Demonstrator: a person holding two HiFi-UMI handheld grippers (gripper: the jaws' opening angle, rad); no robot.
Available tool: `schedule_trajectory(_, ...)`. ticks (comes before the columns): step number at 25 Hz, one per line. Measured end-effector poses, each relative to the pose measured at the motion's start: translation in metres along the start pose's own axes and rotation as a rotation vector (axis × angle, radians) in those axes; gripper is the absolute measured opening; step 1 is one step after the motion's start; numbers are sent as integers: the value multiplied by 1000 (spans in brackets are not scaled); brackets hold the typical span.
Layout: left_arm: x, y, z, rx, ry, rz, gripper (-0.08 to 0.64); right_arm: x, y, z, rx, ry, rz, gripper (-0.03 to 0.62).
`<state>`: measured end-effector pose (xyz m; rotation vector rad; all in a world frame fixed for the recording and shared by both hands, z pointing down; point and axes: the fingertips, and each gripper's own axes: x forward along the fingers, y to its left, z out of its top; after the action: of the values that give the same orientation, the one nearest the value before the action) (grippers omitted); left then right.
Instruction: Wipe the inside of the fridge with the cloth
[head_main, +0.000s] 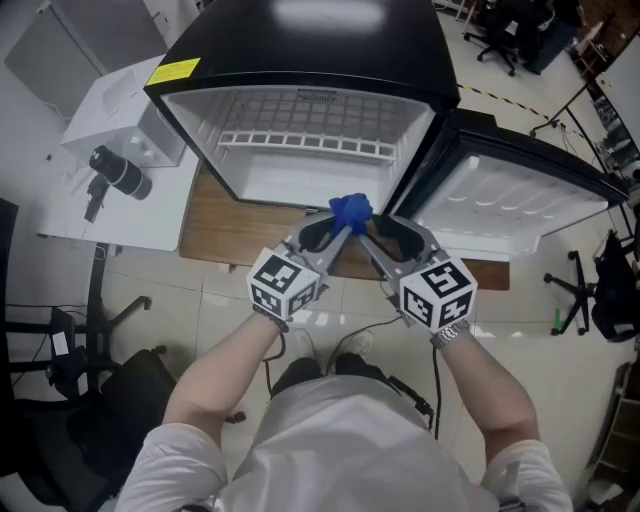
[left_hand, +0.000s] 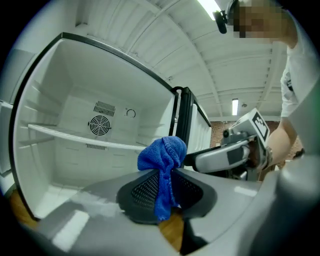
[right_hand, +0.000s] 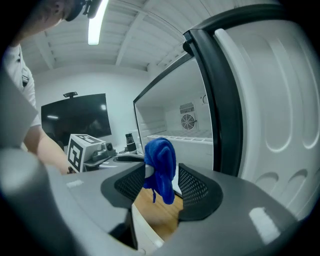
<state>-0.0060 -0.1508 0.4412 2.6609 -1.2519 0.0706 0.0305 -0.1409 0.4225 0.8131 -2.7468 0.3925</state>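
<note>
I find the compact fridge with a black top (head_main: 300, 45) standing open on a brown wooden board (head_main: 235, 235). Its white-lined door (head_main: 520, 200) is swung out to the right in the head view. Inside the cabinet a white wire shelf (head_main: 300, 140) runs across, and a round fan grille (left_hand: 100, 125) sits on the back wall.

The small blue terry cloth (head_main: 350, 211) is outside the cabinet, just in front of its open mouth and above the front edge of the board. I see no contact between it and any inner wall.

The left gripper (head_main: 340, 232) has the cloth. In the left gripper view its dark meshed pads (left_hand: 145, 187) are drawn in on the cloth (left_hand: 162, 165), which bunches above the tips and hangs in a strip below them.

The right gripper (head_main: 385, 235) meets the left tip to tip. In the right gripper view its jaws stand spread. The cloth (right_hand: 160, 167) hangs in the gap between them, and the right-hand pad (right_hand: 192, 187) stands off from it. The left-hand pad lies close beside the cloth, and I cannot tell whether they touch.

To the left of the fridge, a white table (head_main: 110, 110) carries a black cylindrical device (head_main: 120, 172).
</note>
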Motion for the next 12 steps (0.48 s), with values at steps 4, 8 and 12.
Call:
schedule_trajectory(4, -16, -11, 6, 47, 12, -79, 69, 4, 15, 1, 95, -3, 71, 212)
schedule_trajectory(8, -27, -14, 10, 78, 13, -120, 69, 9, 29, 3, 159, -11, 96, 219)
schedule_trajectory(12, -36, -16, 9, 96, 18, -160, 70, 10, 41, 3, 209, -20, 94, 225)
